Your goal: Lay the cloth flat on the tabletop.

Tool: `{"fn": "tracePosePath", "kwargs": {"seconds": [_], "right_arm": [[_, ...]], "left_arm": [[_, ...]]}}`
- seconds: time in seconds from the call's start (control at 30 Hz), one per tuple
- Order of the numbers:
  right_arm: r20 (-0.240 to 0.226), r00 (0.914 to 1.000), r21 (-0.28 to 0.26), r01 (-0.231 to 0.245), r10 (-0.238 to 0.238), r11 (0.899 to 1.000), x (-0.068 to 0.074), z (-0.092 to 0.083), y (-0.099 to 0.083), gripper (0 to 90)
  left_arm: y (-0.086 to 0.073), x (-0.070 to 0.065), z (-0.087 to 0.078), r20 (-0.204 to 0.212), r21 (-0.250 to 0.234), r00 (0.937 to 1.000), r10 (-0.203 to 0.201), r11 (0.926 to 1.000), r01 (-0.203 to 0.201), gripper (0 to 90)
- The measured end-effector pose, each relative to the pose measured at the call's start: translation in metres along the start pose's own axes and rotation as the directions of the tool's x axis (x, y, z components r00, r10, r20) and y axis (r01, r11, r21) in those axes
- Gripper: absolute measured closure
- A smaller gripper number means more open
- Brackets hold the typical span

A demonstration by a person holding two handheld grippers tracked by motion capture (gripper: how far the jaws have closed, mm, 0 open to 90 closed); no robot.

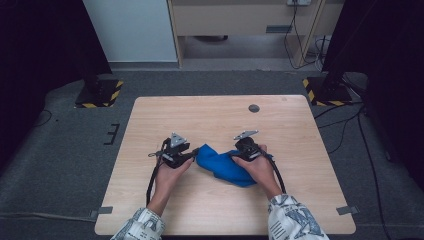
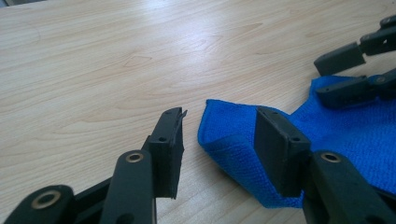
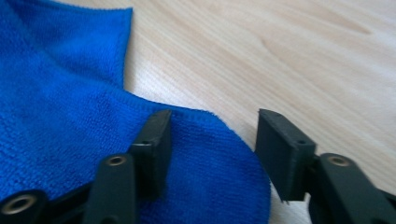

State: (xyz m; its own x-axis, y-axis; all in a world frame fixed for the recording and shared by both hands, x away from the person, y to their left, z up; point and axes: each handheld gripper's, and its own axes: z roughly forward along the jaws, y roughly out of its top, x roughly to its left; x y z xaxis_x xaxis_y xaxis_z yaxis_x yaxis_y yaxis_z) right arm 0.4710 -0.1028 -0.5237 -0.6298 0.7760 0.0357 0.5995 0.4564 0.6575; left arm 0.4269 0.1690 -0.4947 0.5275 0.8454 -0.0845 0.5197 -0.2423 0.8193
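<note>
A crumpled blue cloth [image 1: 223,166] lies near the middle of the wooden table [image 1: 210,112]. My left gripper [image 1: 194,154] sits at its left end. In the left gripper view the jaws of this gripper [image 2: 219,119] stand apart, with a folded corner of the cloth [image 2: 359,130] lying between them and neither pad pressing it. My right gripper [image 1: 235,155] is at the cloth's upper right side, and its jaws [image 2: 348,72] also appear far off in the left gripper view. Up close, the right gripper [image 3: 212,122] is open over the hem of the cloth [image 3: 60,116], one finger [image 3: 156,135] above the fabric and the other over bare wood.
A round grommet hole [image 1: 254,108] sits near the table's far edge. Two stand bases with yellow-black tape [image 1: 99,94] [image 1: 325,91] rest on the grey floor beyond the table. Cables [image 1: 345,120] run across the floor at the right. Bare wood surrounds the cloth.
</note>
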Motion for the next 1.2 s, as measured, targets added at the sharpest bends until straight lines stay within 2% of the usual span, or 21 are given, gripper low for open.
{"fn": "tracePosePath", "kwargs": {"seconds": [0.07,0.13,0.17,0.23,0.4,0.53,0.67,0.77,0.83,0.93,1.2], "right_arm": [[0.0,0.9999,-0.008,0.014,-0.014,1.0,0.001,0.0,0.0,58.3],[-0.01,0.9997,-0.004,0.021,-0.021,1.0,0.002,-0.001,0.0,70.4],[-0.022,0.9994,-0.004,0.026,-0.026,1.0,0.002,-0.001,0.0,77.2],[-0.045,0.9984,-0.007,0.034,-0.034,0.999,0.004,-0.001,-0.001,85.1],[-0.052,0.998,-0.063,0.034,-0.037,0.997,0.006,-0.013,0.0,86.7],[-0.071,0.9974,-0.124,0.006,-0.015,0.992,0.005,-0.036,0.004,86.7],[-0.084,0.9964,-0.193,-0.004,-0.012,0.981,0.003,-0.066,0.006,86.8],[-0.076,0.9969,-0.224,-0.002,-0.016,0.975,0.0,-0.083,0.005,86.8],[-0.056,0.9983,-0.234,0.004,-0.017,0.972,-0.007,-0.092,0.001,86.9],[-0.035,0.9993,-0.236,-0.019,0.011,0.972,-0.021,-0.099,-0.009,86.9],[0.02,0.9953,-0.191,-0.089,0.094,0.978,-0.061,-0.099,-0.038,87.0]], "left_arm": [[0.0,0.0,0.0,-0.001,0.0,1.0,-0.002,1.0,0.002,52.3],[0.0,0.0,0.0,0.0,-0.002,1.0,-0.001,1.0,0.001,52.5],[0.0,0.0,0.0,0.0,-0.002,1.0,-0.001,1.0,0.001,52.6],[0.0,0.0,0.001,0.0,-0.002,1.0,-0.002,1.0,0.002,52.8],[0.0,0.002,-0.002,-0.008,-0.009,0.9999,-0.008,0.9999,0.008,53.0],[0.002,0.002,-0.005,-0.005,-0.023,0.9999,-0.011,0.9997,0.011,53.2],[0.005,-0.001,-0.007,-0.008,-0.032,0.9999,-0.006,0.9995,0.006,53.5],[0.007,-0.003,-0.006,-0.003,-0.029,1.0,-0.001,0.9996,0.001,53.7],[0.009,-0.004,-0.003,0.003,-0.018,0.9999,0.01,0.9998,-0.01,53.6],[0.013,-0.003,0.0,0.001,-0.015,0.9999,0.015,0.9998,-0.015,53.7],[0.027,-0.005,0.018,0.02,0.016,0.9997,0.011,0.9998,-0.011,53.7]]}}
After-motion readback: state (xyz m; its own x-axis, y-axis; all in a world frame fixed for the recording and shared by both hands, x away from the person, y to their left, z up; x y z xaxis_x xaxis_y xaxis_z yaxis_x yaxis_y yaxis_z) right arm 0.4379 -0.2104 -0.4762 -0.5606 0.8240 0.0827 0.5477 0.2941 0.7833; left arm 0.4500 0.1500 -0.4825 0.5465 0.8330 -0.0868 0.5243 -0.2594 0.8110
